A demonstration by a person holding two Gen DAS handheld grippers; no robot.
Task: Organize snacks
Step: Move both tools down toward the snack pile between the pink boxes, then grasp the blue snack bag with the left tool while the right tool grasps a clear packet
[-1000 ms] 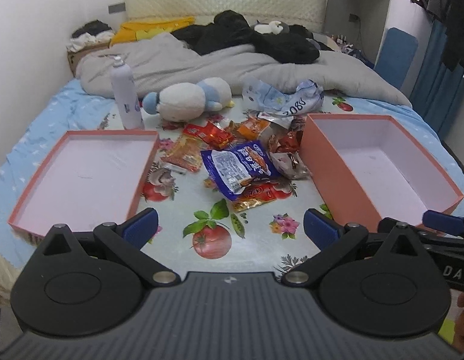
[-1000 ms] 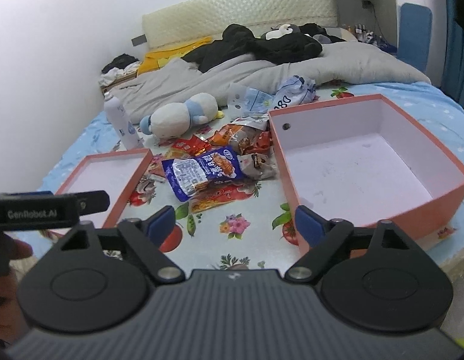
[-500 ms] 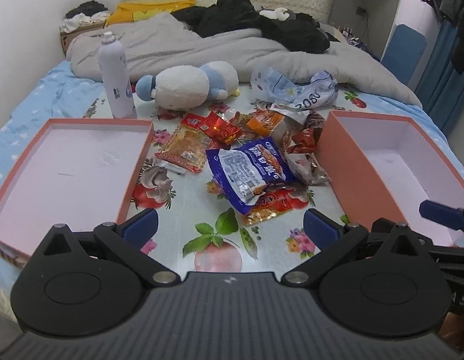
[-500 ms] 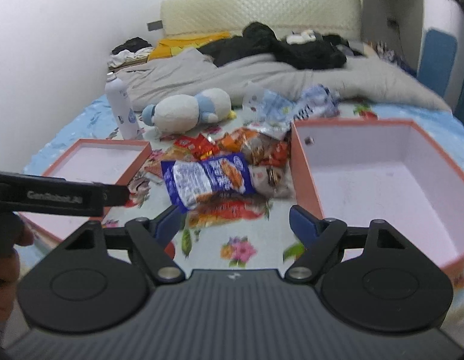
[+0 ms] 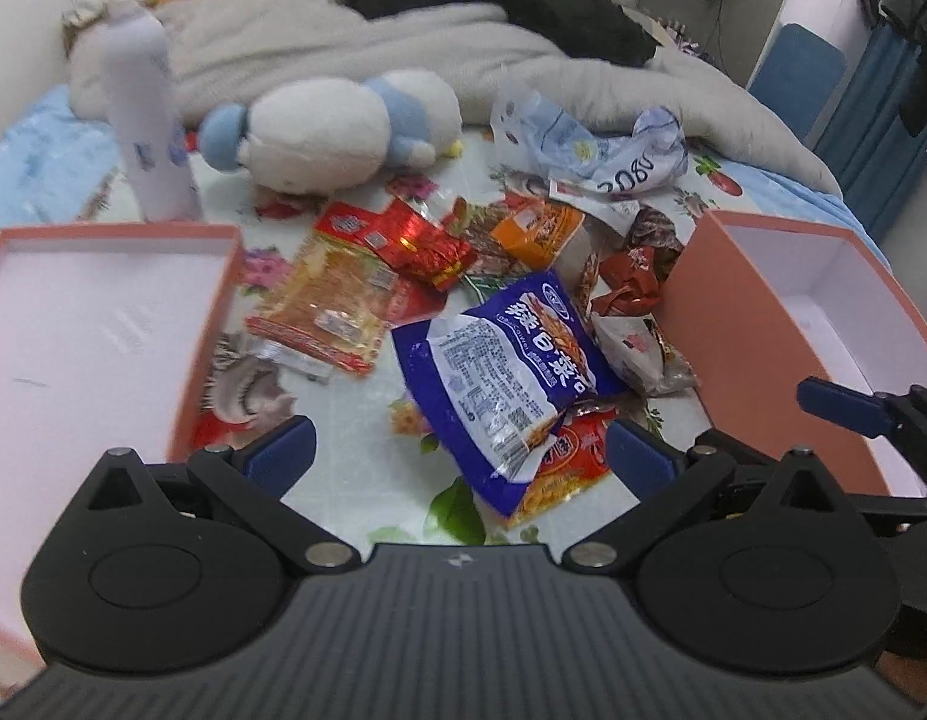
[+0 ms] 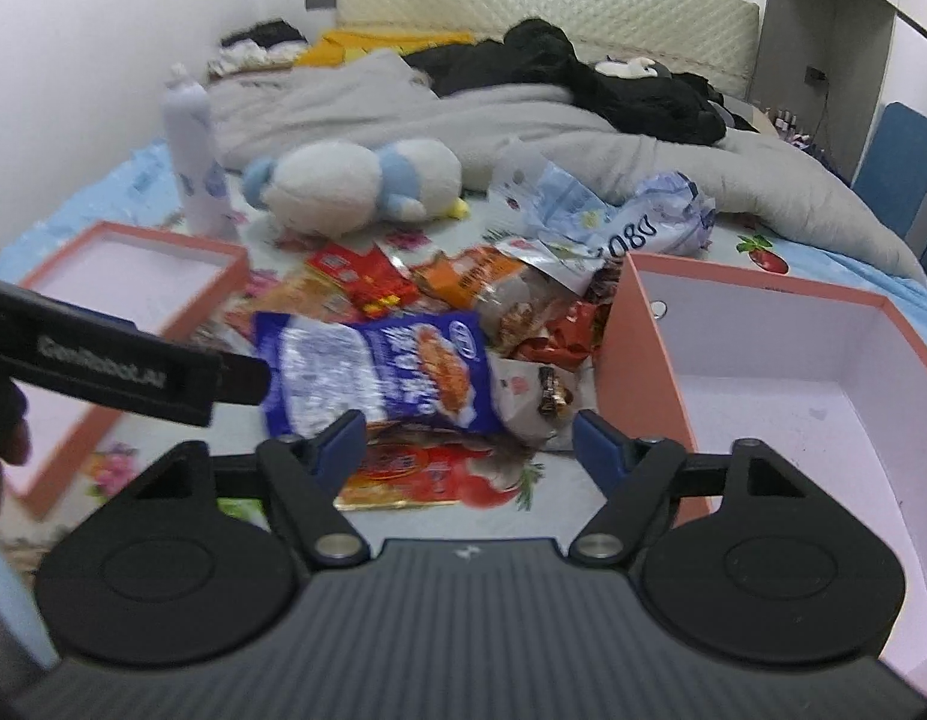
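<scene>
With nothing yet held, the wide-spread left gripper [image 5: 460, 450] and the closing right gripper [image 6: 469, 441] are poised near the blue snack bag [image 5: 511, 360], judged the first pick for the deep box [image 6: 823, 372] on the right.

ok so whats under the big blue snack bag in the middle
A red-orange snack packet sticks out from beneath the blue snack bag, lying on the floral sheet. The bag hides most of that packet and anything else below.
</scene>
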